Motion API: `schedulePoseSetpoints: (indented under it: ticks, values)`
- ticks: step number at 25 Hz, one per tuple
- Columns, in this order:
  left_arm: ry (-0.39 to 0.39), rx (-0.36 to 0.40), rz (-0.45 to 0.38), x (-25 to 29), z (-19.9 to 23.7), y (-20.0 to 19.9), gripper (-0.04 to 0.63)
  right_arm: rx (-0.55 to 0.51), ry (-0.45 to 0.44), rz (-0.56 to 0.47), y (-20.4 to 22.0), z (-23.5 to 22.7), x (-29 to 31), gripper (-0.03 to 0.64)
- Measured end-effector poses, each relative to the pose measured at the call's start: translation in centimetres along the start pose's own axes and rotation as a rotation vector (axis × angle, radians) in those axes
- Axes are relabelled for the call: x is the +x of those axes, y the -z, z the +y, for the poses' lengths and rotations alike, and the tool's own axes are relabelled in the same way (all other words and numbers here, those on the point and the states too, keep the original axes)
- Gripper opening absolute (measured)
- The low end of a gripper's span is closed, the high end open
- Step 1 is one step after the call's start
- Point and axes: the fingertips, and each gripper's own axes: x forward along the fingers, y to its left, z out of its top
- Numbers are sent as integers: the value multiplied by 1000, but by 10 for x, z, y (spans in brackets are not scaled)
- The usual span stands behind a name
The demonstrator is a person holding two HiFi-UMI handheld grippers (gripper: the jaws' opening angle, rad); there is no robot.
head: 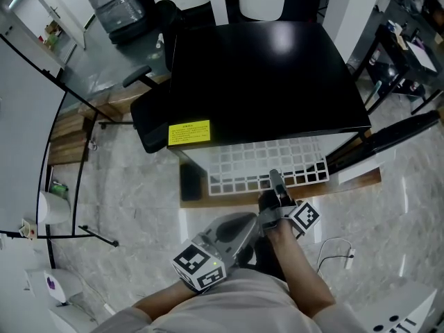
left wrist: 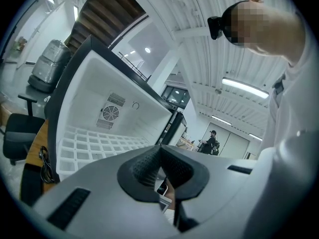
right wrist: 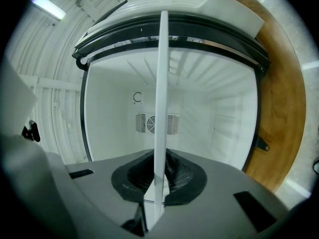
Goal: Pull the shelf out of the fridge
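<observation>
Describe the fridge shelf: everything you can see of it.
The shelf is a flat white grid of square openings, plastic by its look. It lies level and sticks partly out of the front of the black fridge, with its back part inside the white interior. The right gripper is shut on its front edge near the middle; the right gripper view shows it edge-on as a thin white strip. Nothing lies on the part that shows.

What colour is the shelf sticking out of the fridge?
White, with a grid of square holes; the head view shows the shelf best.
</observation>
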Motion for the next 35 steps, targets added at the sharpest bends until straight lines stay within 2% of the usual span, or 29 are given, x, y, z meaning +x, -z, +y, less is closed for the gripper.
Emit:
schedulePoseSetpoints:
  ticks: [26,35]
  values:
    - [53,-15,11,-22,-11,16,6,-8,0,-39,11,3,-42,43]
    - [13,-28,-3,-23,-17,21,6,13,-7,-13,17,5,-51,43]
